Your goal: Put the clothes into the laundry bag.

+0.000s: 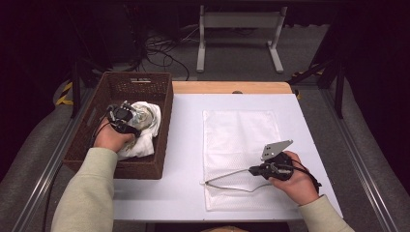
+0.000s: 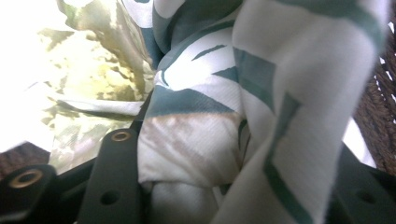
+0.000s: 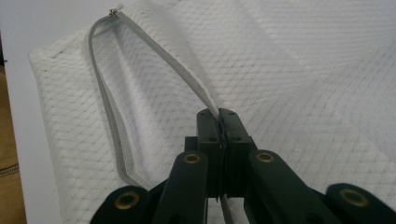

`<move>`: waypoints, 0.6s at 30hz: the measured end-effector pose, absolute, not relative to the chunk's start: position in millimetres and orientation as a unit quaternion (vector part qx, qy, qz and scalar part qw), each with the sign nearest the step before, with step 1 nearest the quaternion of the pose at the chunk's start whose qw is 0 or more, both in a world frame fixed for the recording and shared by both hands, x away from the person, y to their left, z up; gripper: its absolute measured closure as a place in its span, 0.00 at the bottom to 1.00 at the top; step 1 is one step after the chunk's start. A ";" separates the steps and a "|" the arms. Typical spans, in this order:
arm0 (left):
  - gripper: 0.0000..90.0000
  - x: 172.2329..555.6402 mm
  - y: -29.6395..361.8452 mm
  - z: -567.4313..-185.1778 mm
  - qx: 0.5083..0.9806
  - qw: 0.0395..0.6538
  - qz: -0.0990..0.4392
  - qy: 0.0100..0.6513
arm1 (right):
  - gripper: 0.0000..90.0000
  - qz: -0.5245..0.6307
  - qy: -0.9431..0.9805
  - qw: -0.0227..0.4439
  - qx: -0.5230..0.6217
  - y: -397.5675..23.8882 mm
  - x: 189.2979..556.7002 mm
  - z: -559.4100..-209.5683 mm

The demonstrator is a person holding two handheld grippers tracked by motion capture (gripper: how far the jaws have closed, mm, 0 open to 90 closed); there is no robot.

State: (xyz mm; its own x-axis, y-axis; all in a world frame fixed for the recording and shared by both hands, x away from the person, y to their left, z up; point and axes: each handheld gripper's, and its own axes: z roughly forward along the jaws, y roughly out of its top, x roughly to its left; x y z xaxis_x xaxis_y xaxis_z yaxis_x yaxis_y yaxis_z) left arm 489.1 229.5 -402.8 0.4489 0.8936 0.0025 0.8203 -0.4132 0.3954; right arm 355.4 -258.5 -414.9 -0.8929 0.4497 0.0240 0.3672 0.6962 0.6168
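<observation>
In the wicker basket (image 1: 145, 166) at the left, a patterned cloth (image 2: 201, 140) is being clamped by the left gripper (image 1: 126, 116), while the mesh laundry bag (image 1: 239, 140) is kept open by its zipper edge (image 3: 187, 74), pinched in the shut right gripper (image 3: 218, 114), so the cloth probably must be lifted next into that opening.

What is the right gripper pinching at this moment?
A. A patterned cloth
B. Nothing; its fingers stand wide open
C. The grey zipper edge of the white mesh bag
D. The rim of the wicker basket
C. In the right gripper view, the right gripper has its fingers shut on the grey zipper edge of the white mesh bag, lifting it so the bag's mouth gapes.
</observation>
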 end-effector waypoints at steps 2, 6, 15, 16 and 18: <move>0.61 488.3 229.9 -401.1 0.834 0.172 0.107 0.514 | 0.99 0.320 0.919 0.064 0.222 -258.3 355.4 -415.0; 0.61 488.4 232.4 -400.0 0.832 0.179 0.102 0.516 | 0.99 0.320 0.919 0.064 0.223 -258.4 355.4 -415.0; 0.62 487.3 237.9 -395.0 0.823 0.201 0.093 0.524 | 0.99 0.321 0.918 0.064 0.223 -259.4 355.9 -414.6; 0.62 486.9 238.2 -394.4 0.821 0.203 0.091 0.526 | 0.99 0.322 0.917 0.063 0.227 -259.4 355.8 -414.7; 0.62 486.7 240.0 -392.1 0.819 0.210 0.089 0.527 | 0.99 0.321 0.917 0.063 0.228 -259.3 356.0 -414.7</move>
State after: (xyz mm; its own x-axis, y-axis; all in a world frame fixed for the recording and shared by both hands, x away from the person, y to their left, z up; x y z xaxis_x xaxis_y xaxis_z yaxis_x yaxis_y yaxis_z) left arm 486.7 240.0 -392.1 0.4294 0.8999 -0.0758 0.8253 -0.3570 0.4376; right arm 356.0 -259.3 -414.7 -0.8885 0.4578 0.0305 0.3769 0.6902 0.6177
